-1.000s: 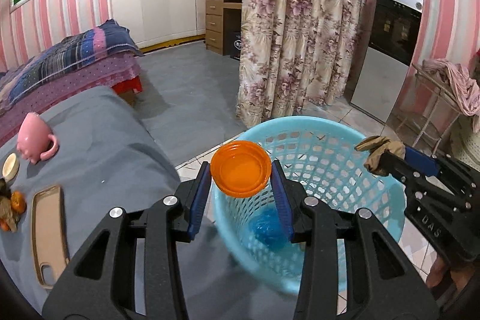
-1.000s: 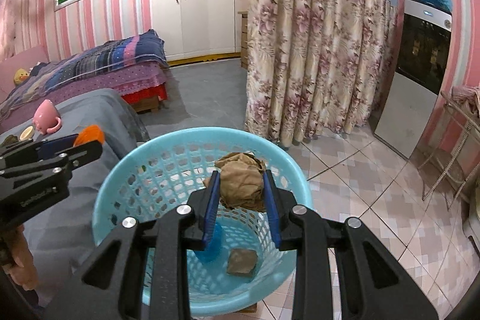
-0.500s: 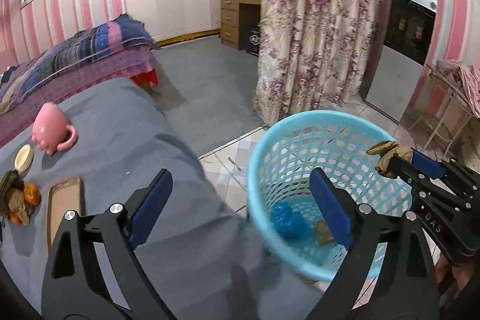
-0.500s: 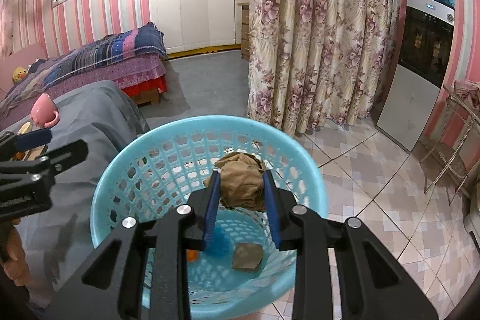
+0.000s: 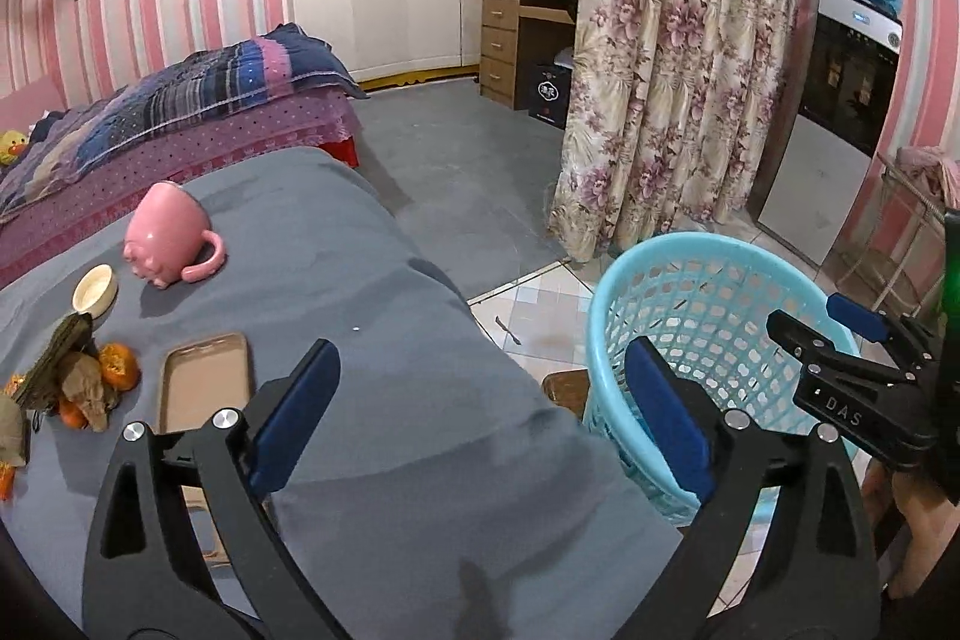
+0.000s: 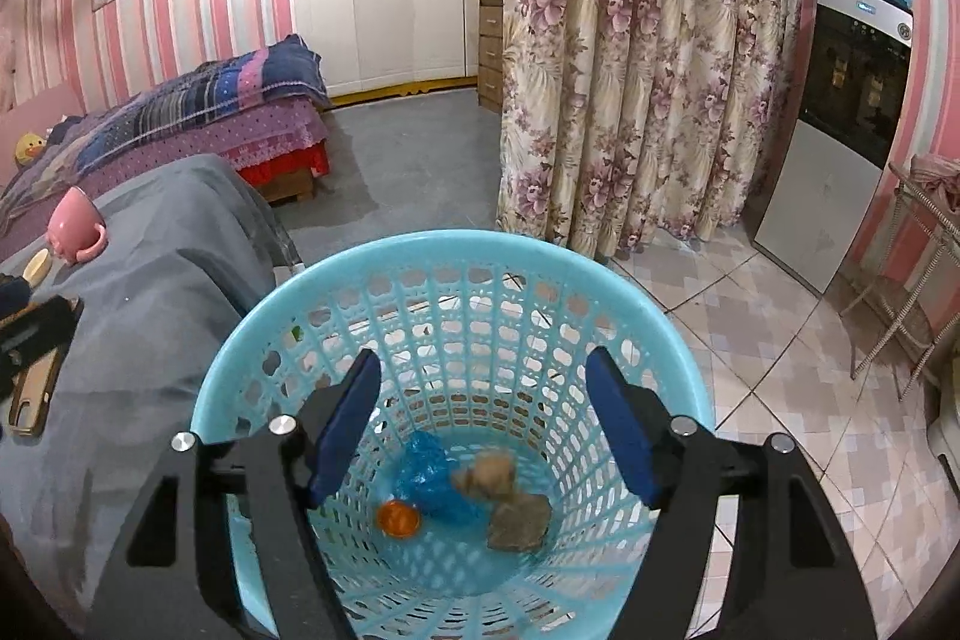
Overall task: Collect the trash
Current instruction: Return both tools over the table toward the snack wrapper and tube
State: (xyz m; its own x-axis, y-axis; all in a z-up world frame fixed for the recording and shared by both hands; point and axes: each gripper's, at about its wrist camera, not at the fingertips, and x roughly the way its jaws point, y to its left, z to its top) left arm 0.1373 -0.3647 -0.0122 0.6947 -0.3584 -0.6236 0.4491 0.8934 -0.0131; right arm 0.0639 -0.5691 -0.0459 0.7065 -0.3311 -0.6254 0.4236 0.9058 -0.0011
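The light blue plastic basket (image 6: 456,244) stands on the floor beside the grey-covered bed (image 5: 360,280). In it lie a blue bag (image 6: 429,478), an orange cap (image 6: 397,518), a flat brown scrap (image 6: 519,523) and a blurred brown paper wad (image 6: 486,469). My right gripper (image 6: 483,361) hangs over the basket, its jaws opening, with nothing between them. My left gripper (image 5: 480,349) is over the bed edge, jaws opening wide and empty. A pile of orange peels and brown scraps (image 5: 78,376) lies on the bed at the far left.
On the bed are a pink mug (image 5: 171,235) on its side, a small white dish (image 5: 95,287) and a tan phone case (image 5: 204,379). A floral curtain (image 5: 672,100) hangs behind the basket (image 5: 690,241); a wire rack (image 6: 918,280) stands on the tiled floor to the right.
My left gripper opened, dropped the orange cap into the basket and swung left over the bed. My right gripper opened and the brown paper wad fell into the basket.
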